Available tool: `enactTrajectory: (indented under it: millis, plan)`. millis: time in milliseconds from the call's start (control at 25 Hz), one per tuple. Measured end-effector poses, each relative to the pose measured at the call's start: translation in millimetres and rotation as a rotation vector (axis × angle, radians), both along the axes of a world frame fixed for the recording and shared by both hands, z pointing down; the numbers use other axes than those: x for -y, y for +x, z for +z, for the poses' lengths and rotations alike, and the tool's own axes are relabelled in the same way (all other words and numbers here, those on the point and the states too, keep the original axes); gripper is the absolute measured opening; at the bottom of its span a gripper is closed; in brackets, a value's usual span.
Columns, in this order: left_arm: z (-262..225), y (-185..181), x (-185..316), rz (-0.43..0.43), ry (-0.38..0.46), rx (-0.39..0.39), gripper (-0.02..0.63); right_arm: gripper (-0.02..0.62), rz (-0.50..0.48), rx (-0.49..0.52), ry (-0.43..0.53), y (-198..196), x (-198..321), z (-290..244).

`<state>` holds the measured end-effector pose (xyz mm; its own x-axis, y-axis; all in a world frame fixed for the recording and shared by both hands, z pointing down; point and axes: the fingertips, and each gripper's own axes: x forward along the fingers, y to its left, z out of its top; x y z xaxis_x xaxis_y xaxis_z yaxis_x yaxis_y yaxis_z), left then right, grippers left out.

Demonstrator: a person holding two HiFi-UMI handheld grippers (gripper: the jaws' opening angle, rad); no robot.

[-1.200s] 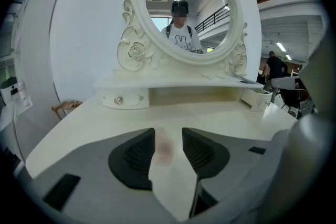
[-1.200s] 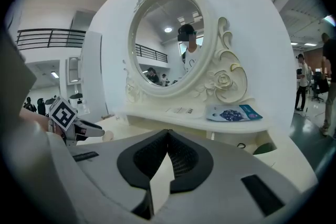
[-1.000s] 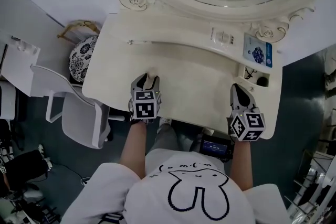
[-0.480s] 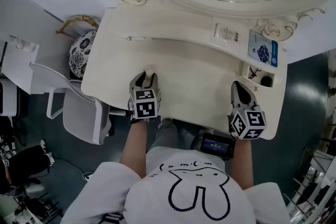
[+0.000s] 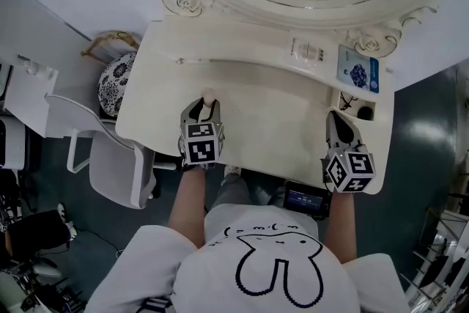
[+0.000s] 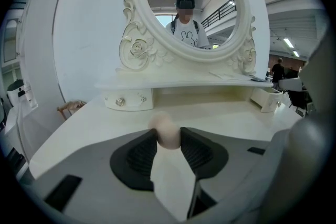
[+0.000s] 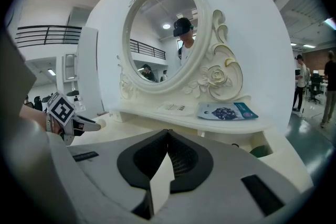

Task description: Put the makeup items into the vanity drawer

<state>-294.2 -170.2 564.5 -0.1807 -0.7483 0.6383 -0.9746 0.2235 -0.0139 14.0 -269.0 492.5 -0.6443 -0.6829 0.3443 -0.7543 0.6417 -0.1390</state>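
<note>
My left gripper (image 5: 207, 108) has just been closing and is squeezing a small peach-coloured ball (image 6: 167, 131), maybe a makeup sponge, just over the vanity table (image 5: 271, 95). My right gripper (image 7: 167, 134) is sitting pressed together, holding nothing

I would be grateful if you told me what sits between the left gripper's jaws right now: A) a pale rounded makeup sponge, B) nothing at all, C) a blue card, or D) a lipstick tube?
A: in the left gripper view, the jaws of the left gripper have just been closing and press on both sides of a pale, rounded makeup sponge.
</note>
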Motion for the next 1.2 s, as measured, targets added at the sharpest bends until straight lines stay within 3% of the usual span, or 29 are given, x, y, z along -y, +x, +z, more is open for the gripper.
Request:
enactTrajectory:
  millis: [640,1200]
  plan:
    - [-74.9,51.2,56.4,0.129,0.179,0.046,0.166,0.009,0.091,0.038,0.142,60.1,13.2,-60.1]
    - [-77.5,176.0,114.3,0.368,0.194,0.019,0.166,0.009,0.337,0.033,0.149,194.0,1.8,-62.2]
